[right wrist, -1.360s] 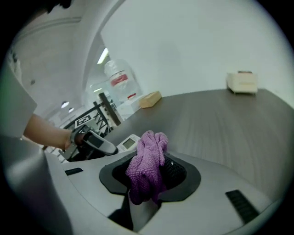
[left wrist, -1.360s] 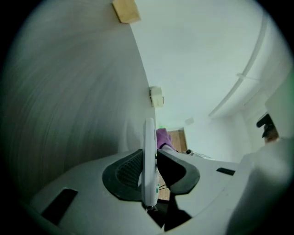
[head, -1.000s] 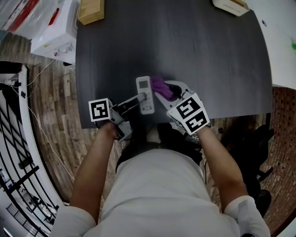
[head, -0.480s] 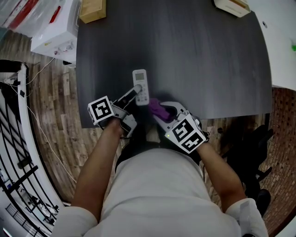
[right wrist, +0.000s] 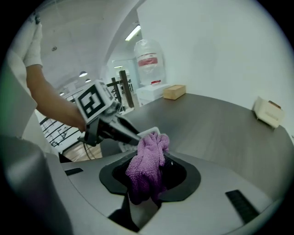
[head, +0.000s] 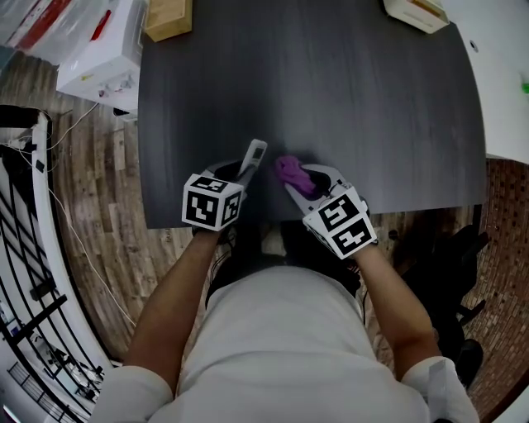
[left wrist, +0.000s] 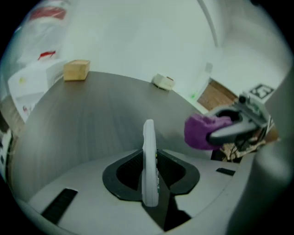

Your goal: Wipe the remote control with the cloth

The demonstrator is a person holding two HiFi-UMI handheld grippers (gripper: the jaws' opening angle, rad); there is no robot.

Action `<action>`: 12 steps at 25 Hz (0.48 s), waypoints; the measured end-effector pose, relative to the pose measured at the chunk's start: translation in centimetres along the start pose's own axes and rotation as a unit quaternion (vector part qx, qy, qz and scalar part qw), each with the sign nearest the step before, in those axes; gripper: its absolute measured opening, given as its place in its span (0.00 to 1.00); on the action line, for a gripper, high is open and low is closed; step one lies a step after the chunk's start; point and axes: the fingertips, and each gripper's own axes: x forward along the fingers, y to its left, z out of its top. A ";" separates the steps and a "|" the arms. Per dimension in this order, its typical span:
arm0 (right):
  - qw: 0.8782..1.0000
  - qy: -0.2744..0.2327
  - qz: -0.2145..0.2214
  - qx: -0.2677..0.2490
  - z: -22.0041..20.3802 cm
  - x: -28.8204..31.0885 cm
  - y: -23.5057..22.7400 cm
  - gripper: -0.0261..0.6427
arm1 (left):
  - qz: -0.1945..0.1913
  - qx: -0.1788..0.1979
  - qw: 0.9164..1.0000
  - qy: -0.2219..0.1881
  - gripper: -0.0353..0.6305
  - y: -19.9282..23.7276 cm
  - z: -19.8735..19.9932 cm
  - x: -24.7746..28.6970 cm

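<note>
My left gripper (head: 243,173) is shut on a white remote control (head: 254,155), which is lifted off the dark table (head: 347,91) and turned on its edge. In the left gripper view the remote (left wrist: 149,158) stands edge-on between the jaws, its buttons facing right. My right gripper (head: 299,178) is shut on a bunched purple cloth (head: 290,172) just right of the remote, a small gap apart. The right gripper view shows the cloth (right wrist: 148,166) hanging from the jaws, with the remote's end (right wrist: 152,131) right behind it.
A cardboard box (head: 168,18) sits at the table's far left corner and a beige box (head: 413,10) at the far right. A white carton (head: 95,62) stands on the wooden floor to the left. The table's near edge (head: 190,221) lies under both hands.
The remote lay flat on the table in the left jaws; now it is raised and rolled onto its edge. The right gripper drew the cloth back, then brought it beside the remote again.
</note>
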 end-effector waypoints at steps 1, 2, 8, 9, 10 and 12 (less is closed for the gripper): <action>1.000 -0.003 -0.011 -0.003 0.6 0.3 -0.6 0.23 | 0.016 0.034 0.999 0.008 0.20 -0.2 -0.2 0.2; 1.000 -0.005 -0.020 -0.009 1.3 0.6 -1.0 0.23 | 0.031 0.063 0.997 0.013 0.20 -0.4 -0.2 0.3; 0.996 0.011 -0.051 -0.077 4.0 3.8 -1.7 0.23 | 0.108 0.237 0.965 0.014 0.20 -2.3 -0.3 1.0; 0.995 0.019 -0.050 -0.088 3.9 4.2 -1.6 0.23 | 0.114 0.255 0.960 0.009 0.20 -2.5 -0.4 1.1; 0.994 0.024 -0.048 -0.097 3.7 4.6 -1.5 0.23 | 0.119 0.268 0.956 0.005 0.20 -2.6 -0.5 1.0; 0.993 0.028 -0.046 -0.106 3.6 4.8 -1.3 0.23 | 0.121 0.285 0.951 -0.003 0.20 -2.6 -0.8 1.0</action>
